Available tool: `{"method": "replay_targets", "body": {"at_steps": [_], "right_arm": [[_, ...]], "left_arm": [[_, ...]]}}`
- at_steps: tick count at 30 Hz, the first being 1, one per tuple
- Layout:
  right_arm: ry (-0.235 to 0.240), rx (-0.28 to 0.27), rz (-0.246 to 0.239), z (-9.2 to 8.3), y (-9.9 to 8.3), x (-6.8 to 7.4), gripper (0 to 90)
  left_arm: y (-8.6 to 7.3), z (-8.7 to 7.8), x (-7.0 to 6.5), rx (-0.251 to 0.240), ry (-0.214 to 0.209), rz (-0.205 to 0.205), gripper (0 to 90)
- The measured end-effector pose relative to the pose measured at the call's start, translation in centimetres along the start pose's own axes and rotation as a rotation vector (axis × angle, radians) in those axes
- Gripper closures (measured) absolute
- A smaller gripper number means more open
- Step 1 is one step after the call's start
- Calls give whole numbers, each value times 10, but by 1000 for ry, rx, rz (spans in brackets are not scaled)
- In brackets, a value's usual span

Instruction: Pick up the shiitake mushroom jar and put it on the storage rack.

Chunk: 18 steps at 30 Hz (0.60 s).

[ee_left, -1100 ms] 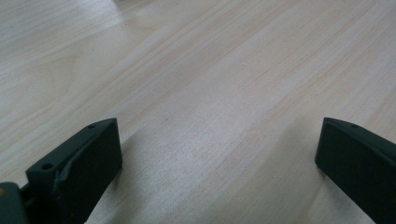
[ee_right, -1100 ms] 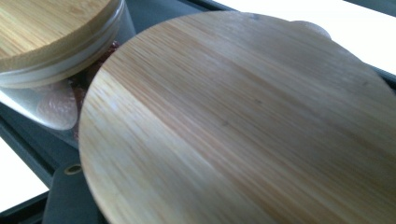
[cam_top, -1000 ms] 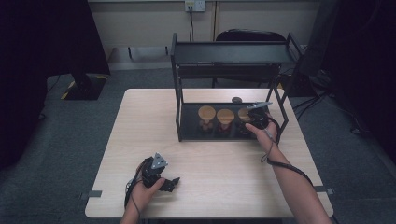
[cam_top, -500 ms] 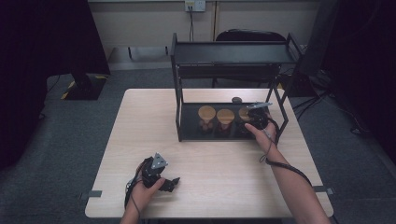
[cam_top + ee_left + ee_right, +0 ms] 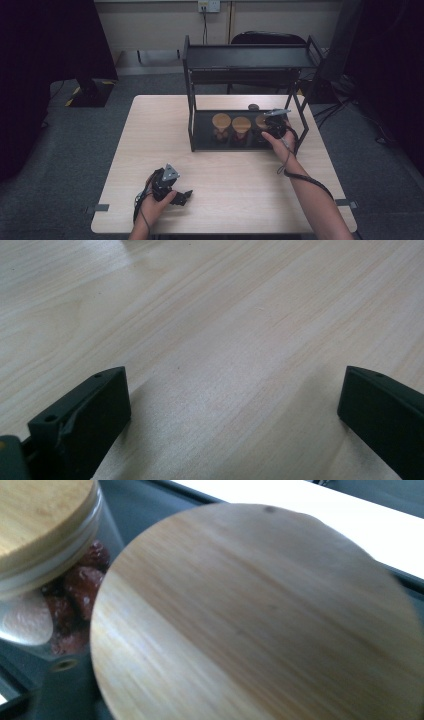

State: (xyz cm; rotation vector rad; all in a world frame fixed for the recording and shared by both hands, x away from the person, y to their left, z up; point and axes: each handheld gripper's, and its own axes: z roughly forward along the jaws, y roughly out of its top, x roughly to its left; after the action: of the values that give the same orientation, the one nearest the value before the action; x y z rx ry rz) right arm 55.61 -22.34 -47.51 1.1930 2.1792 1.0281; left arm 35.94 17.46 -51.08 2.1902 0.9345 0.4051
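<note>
Right gripper view | jar [image 5: 55, 595]: red fruit, lidded | left fingers [image 5: 230, 415] wide, empty | right's unclear

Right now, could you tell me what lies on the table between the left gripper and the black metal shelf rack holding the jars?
In the high view, nothing: bare pale wooden tabletop stretches from the left gripper to the black metal shelf rack.

The high view looked forward and down from above the person's side, taking in the whole worktop [image 5: 235, 165] and the black shelf rack [image 5: 247, 56] at its far edge. The left gripper view sat low and very near the bare wood, looking along it. The right gripper view pressed close on a wooden jar lid [image 5: 260, 620], one of the lidded jars [image 5: 241, 125] under the rack.
</note>
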Motion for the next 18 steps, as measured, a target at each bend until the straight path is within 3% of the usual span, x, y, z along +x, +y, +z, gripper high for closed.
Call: {"method": "replay_targets", "body": {"at_steps": [7, 18], "right_arm": [[26, 18, 12, -6, 0, -2, 35], [56, 25, 32, -18, -3, 2, 21]], "left_arm": [[0, 0, 0, 1, 0, 1, 2], [0, 0, 0, 0, 0, 0, 2]]}}
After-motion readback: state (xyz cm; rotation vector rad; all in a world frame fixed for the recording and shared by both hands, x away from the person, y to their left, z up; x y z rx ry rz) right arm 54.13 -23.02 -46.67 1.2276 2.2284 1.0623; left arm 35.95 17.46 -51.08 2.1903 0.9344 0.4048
